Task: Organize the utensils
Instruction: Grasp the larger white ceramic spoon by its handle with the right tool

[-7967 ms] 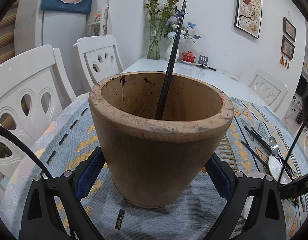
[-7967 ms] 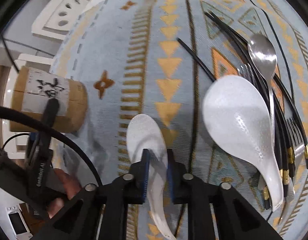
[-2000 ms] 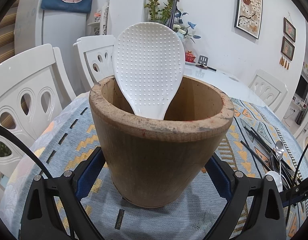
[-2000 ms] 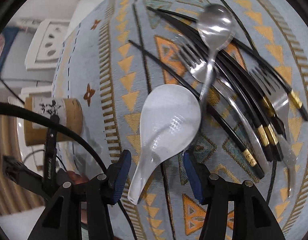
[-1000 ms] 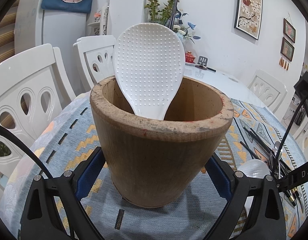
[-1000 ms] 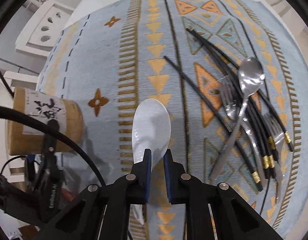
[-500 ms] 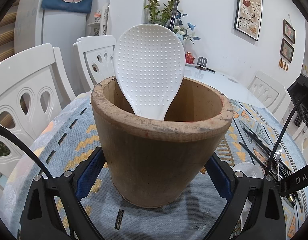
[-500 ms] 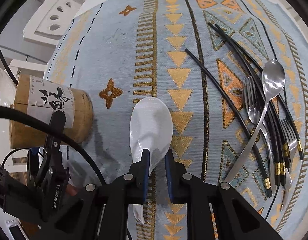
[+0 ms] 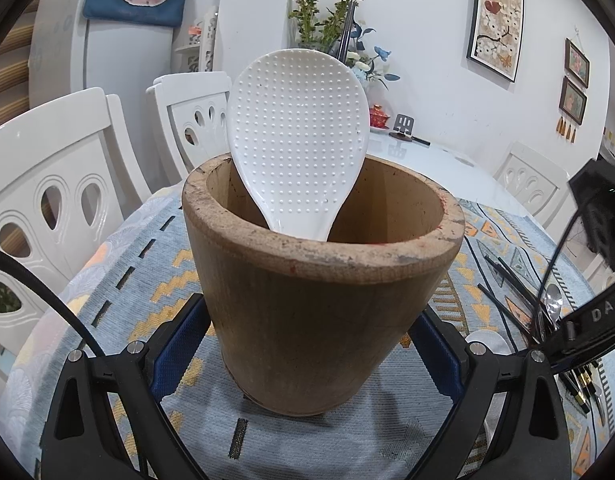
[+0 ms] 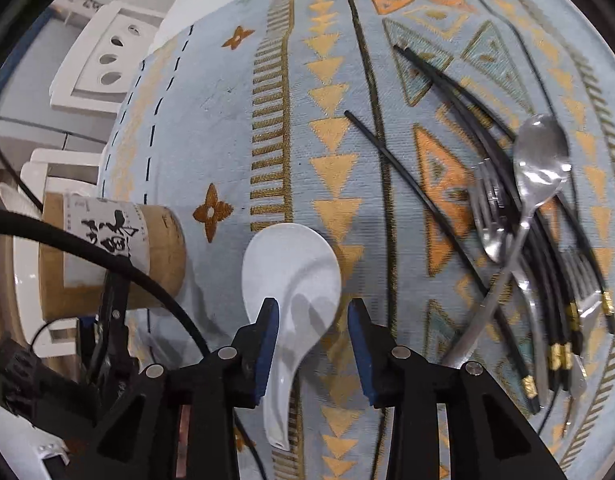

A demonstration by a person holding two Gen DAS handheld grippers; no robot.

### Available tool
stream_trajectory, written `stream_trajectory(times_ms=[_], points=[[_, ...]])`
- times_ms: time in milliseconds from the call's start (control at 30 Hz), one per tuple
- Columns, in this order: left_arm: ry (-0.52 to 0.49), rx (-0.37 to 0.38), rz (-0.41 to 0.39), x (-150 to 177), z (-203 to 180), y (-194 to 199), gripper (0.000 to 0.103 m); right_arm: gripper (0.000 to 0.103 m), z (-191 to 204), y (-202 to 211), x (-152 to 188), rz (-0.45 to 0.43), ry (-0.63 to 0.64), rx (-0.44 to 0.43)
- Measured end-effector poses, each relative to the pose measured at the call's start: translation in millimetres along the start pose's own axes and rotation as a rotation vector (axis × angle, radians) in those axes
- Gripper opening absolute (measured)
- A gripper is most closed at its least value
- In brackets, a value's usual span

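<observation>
So on the left, the left tongs [image 9: 307,344] are clamped on the sides of the tan wooden utensil cup [image 9: 319,292], which already has the white dimpled rice paddle [image 9: 297,136] standing in it. Moving right, the right tongs [image 10: 312,336] have just been opening, and the smooth white ceramic soup spoon [image 10: 293,276] lies loose between them on the blue patterned cloth of the surface [image 10: 227,128]. Further right, black chopsticks [image 10: 423,200], forks [image 10: 489,216] and a metal spoon [image 10: 541,160] are left to sort, so I'd say it's early days.
</observation>
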State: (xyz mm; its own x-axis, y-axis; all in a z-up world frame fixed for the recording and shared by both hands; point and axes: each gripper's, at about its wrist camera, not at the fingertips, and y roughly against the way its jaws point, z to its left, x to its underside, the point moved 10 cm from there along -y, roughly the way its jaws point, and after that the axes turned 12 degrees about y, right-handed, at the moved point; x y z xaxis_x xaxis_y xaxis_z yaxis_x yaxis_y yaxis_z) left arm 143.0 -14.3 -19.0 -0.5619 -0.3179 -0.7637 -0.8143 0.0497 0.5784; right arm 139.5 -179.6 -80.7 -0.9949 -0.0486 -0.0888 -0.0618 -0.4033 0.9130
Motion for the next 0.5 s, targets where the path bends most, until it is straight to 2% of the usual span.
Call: stream_trajectory(times_ms=[100, 233, 267, 300, 333, 400, 500], points=[[0.0, 0.001, 0.0, 0.1, 0.0, 0.0, 0.097, 0.049, 5.2, -13.9, -0.2, 0.025, -0.012, 0.015], [0.0, 0.0, 0.0, 0.0, 0.1, 0.1, 0.097, 0.051, 13.4, -19.0, -3.6, 0.005, 0.036, 0.159], [0.001, 0.001, 0.0, 0.1, 0.0, 0.0, 0.097, 0.047, 15.6, -19.7, -4.5, 0.001, 0.06, 0.211], [0.001, 0.001, 0.0, 0.2, 0.0, 0.1, 0.097, 0.038, 17.2, -19.5, -5.8, -0.006, 0.084, 0.261], [0.002, 0.001, 0.0, -0.3, 0.3, 0.3, 0.097, 0.038, 20.0, -19.2, -6.8, -0.015, 0.106, 0.292], [0.002, 0.001, -0.001, -0.8, 0.0, 0.5, 0.097, 0.027, 21.9, -15.8, -6.8, -0.028, 0.106, 0.325], [0.003, 0.003, -0.002, -1.7, 0.3, 1.1, 0.097, 0.016, 26.0, -7.6, -6.9, -0.041, 0.097, 0.325]])
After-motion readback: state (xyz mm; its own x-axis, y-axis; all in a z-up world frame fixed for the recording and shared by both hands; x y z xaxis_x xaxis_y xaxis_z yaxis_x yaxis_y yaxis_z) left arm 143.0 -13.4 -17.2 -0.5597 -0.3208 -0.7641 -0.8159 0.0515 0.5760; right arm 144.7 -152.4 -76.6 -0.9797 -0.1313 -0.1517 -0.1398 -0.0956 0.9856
